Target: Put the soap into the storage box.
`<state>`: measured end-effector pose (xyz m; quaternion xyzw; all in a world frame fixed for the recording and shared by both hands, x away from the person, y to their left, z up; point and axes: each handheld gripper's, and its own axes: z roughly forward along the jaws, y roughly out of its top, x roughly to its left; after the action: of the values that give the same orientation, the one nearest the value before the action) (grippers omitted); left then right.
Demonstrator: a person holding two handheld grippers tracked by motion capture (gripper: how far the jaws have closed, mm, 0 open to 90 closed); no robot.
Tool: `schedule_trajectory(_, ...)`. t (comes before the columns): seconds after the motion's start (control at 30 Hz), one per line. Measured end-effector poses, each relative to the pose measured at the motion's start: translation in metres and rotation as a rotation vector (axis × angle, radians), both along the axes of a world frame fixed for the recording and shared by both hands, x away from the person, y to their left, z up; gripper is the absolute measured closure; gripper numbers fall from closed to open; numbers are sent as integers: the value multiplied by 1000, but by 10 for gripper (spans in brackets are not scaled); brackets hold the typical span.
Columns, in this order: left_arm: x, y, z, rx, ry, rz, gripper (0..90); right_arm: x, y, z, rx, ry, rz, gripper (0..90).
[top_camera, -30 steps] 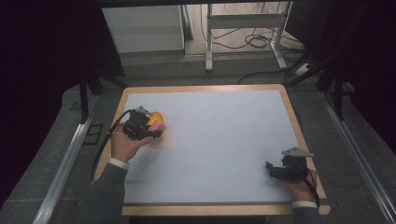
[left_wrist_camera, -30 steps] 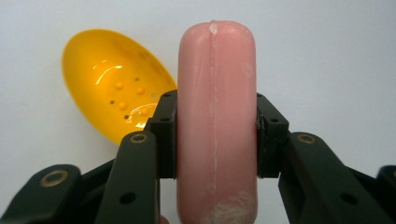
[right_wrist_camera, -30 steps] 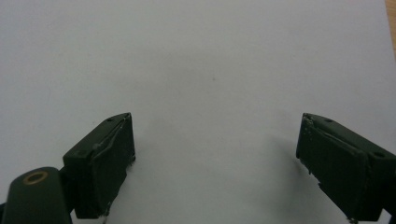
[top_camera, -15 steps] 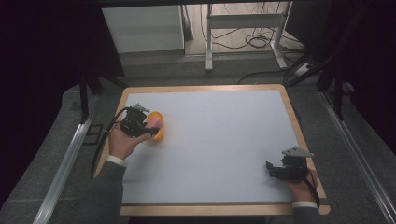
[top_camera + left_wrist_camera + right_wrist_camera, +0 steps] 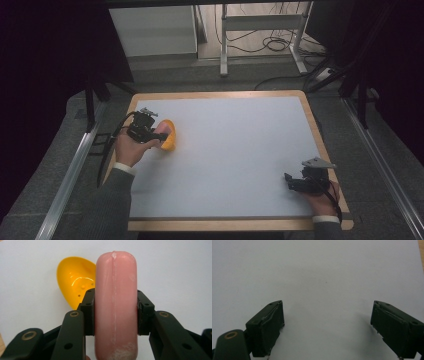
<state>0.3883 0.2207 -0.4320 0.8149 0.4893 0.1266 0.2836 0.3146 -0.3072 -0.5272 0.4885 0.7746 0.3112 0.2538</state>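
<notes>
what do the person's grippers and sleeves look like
Both are black two-jaw tools. The left gripper trails a black cable that loops off the table's left side, and its arms carry brass-coloured rivets. The right gripper has blocky black jaws with scuffed edges and a grey three-cornered plate on top. The person wears dark grey sleeves with white cuffs.

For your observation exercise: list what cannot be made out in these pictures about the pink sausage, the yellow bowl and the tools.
- Pink sausage: its lower end is cut off by the bottom edge of the left gripper view.
- Yellow bowl: its right side is hidden behind the sausage.
- High view: the sausage in the left tool is too small to make out.
</notes>
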Motion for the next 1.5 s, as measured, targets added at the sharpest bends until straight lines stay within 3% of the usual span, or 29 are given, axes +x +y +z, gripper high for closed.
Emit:
schedule_trajectory(0.7,37,-1,-14,-29,48,108,602,0,-1,0,4,-1,-2,111)
schedule_trajectory(1.27,48,-4,-32,-21,93,135,601,0,-1,0,3,-3,-3,111)
schedule_trajectory(1.3,48,-4,-32,-27,94,138,601,0,-1,0,3,-2,-2,111)
schedule_trajectory(1.4,49,3,-40,-112,116,147,600,0,-1,-1,1,-4,-1,111)
schedule_trajectory(1.5,49,11,-51,-118,134,157,600,0,-1,-1,1,-4,-1,111)
